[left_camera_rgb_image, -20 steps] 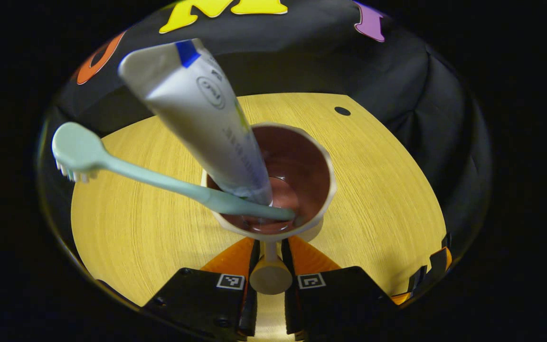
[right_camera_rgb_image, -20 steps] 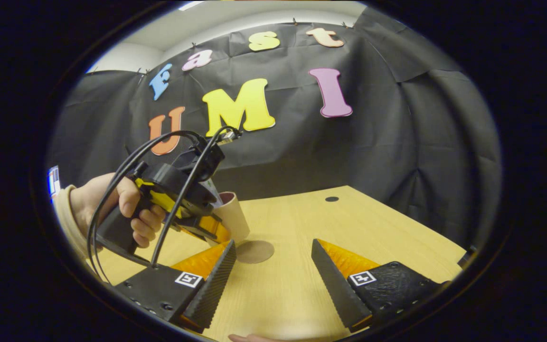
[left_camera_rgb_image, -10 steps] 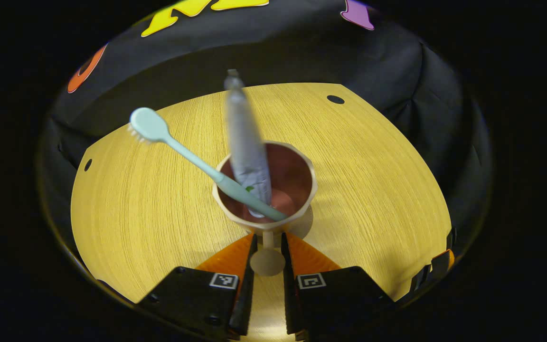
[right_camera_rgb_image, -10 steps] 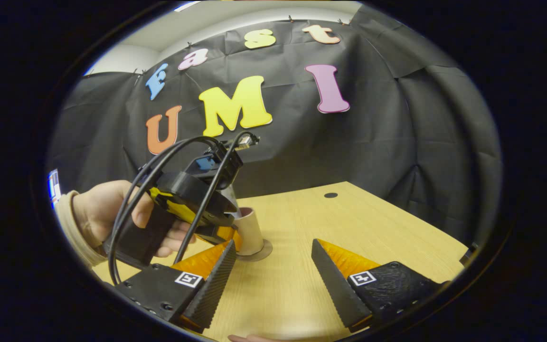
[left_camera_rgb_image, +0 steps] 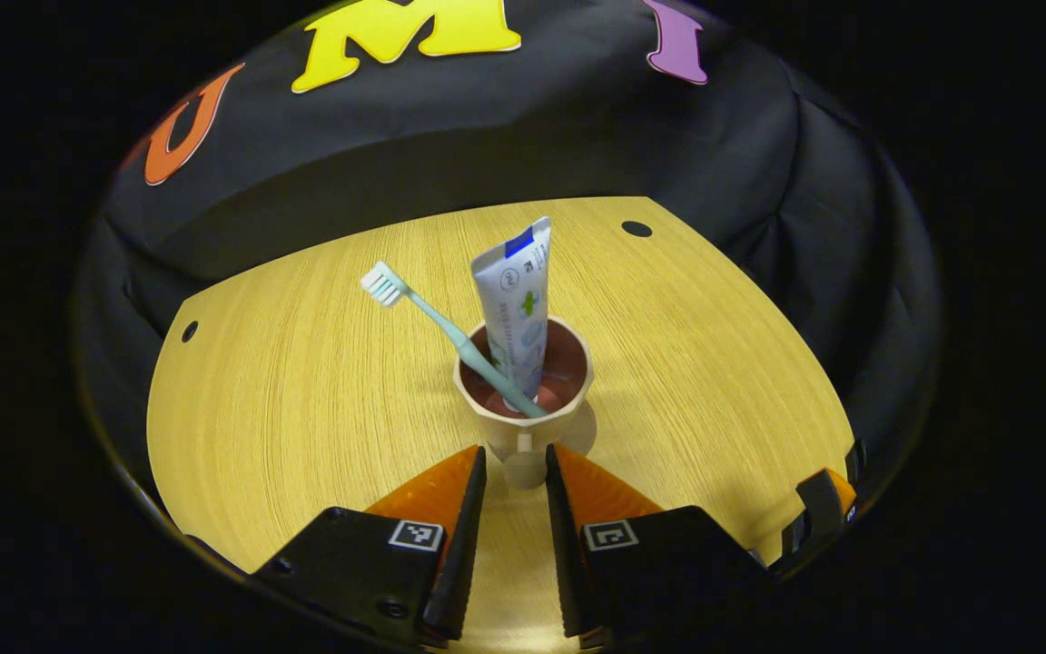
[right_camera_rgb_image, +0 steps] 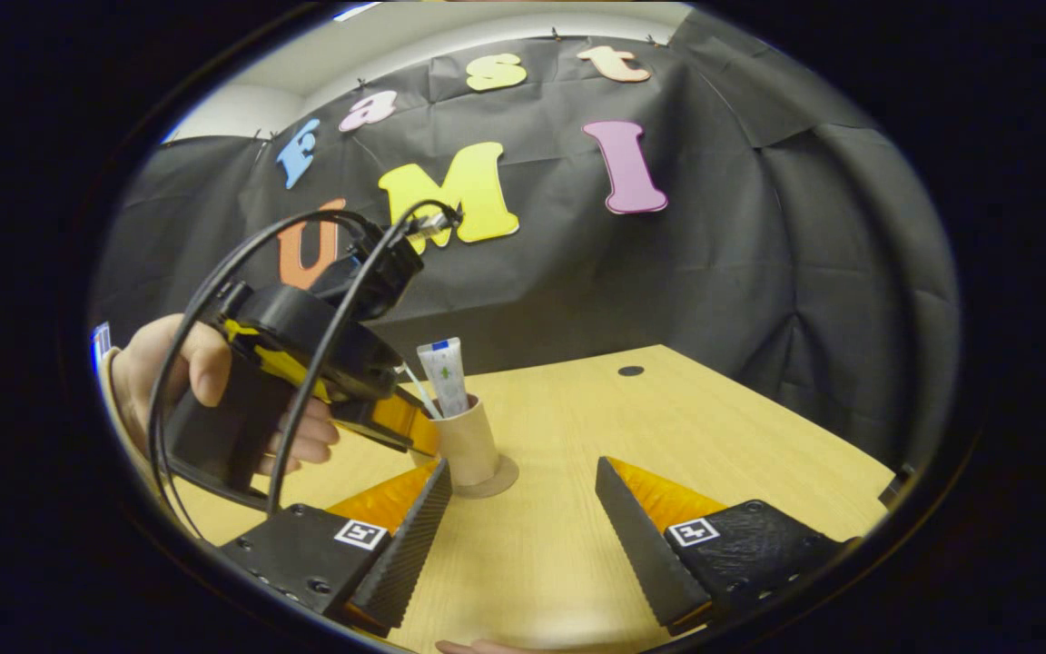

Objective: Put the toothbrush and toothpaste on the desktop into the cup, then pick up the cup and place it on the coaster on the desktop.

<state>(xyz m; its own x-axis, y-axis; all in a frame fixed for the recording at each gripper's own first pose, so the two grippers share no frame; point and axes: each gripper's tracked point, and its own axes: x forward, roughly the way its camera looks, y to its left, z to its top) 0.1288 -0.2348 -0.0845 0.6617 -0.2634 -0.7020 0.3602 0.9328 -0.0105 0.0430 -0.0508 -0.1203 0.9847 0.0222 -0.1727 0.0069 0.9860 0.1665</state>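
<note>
Cup set on the coaster, my left tongs letting go

Left gripper view: my left tongs (left_camera_rgb_image: pixel 516 472) stand narrowly parted, just short of the cup (left_camera_rgb_image: pixel 523 413) on the table (left_camera_rgb_image: pixel 305 409); I'd back straight out without nudging it. Toothbrush (left_camera_rgb_image: pixel 432 318) and toothpaste (left_camera_rgb_image: pixel 516 309) lean inside. Right gripper view: my right tongs (right_camera_rgb_image: pixel 523 509) gape wide, holding nothing; the cup (right_camera_rgb_image: pixel 468 445) stands upright on the coaster (right_camera_rgb_image: pixel 498 481), the other tongs (right_camera_rgb_image: pixel 396 427) beside it

In the left gripper view, the cup (left_camera_rgb_image: pixel 523 400) stands on the coaster (left_camera_rgb_image: pixel 577 434) mid-desktop (left_camera_rgb_image: pixel 287 400), dead ahead at twelve o'clock. Inside it, the toothpaste (left_camera_rgb_image: pixel 517 304) stands upright and the toothbrush (left_camera_rgb_image: pixel 432 318) leans toward ten o'clock, left of the tube.
</note>
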